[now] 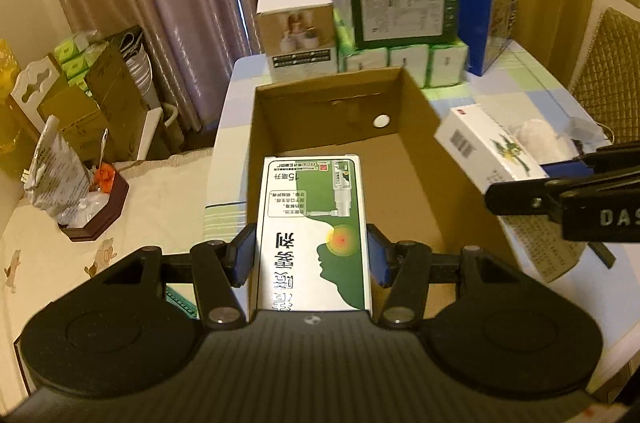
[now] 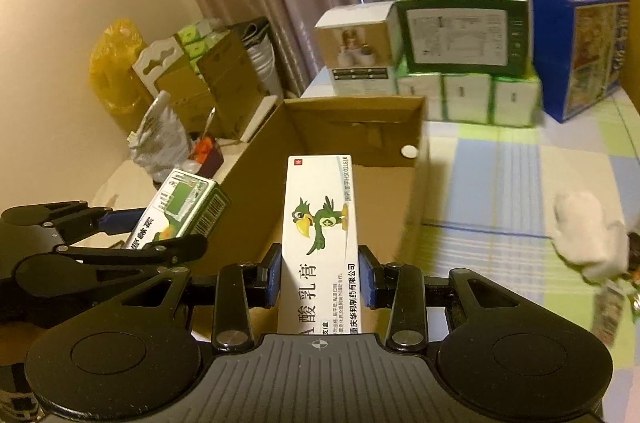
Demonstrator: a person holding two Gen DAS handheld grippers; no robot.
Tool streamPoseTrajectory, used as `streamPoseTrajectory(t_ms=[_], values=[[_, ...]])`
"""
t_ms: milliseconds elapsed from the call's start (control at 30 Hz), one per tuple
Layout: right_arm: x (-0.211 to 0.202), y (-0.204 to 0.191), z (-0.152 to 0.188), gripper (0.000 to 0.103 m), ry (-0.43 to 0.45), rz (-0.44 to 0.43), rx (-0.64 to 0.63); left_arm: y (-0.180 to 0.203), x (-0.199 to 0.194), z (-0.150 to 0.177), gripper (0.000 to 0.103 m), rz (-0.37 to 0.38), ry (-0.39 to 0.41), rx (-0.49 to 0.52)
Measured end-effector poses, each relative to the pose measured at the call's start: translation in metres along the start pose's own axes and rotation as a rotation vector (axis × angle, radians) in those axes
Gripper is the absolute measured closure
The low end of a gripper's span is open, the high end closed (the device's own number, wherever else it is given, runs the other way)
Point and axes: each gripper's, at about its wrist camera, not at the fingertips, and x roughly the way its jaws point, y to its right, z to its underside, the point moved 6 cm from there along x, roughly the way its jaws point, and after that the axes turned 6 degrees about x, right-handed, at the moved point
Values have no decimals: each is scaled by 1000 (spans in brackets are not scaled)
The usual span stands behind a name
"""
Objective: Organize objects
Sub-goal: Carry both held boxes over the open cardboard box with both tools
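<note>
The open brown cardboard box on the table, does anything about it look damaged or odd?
Nothing serious: the open brown cardboard box sits upright, apparently empty. Only a small round white hole marks its far wall. Both held cartons hover above it.

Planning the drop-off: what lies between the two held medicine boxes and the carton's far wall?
Only bare cardboard floor inside the open carton, up to the far wall with its white sticker. The left wrist view shows it best.

A table point(image 2: 520, 183) covered by a pastel checked cloth is seen. An open cardboard box point(image 1: 420, 151) is set on it, with stacked tissue packs point(image 1: 404, 61), a blue box point(image 1: 490, 19) and a white-and-tan carton point(image 1: 298, 35) ranged behind.
</note>
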Motion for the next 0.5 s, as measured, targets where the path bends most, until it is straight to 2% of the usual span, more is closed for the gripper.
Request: streamPoseTrajectory(t_ms=[200,367,500], values=[[36,5,-4,68,-18,14,21,-6,32,2,52,28,-12,0],[48,18,-4,68,-31,3,48,0,53,3,52,58,-22,10],[54,23,-3,68,-27,9,55,-2,59,0,48,47,-5,8]])
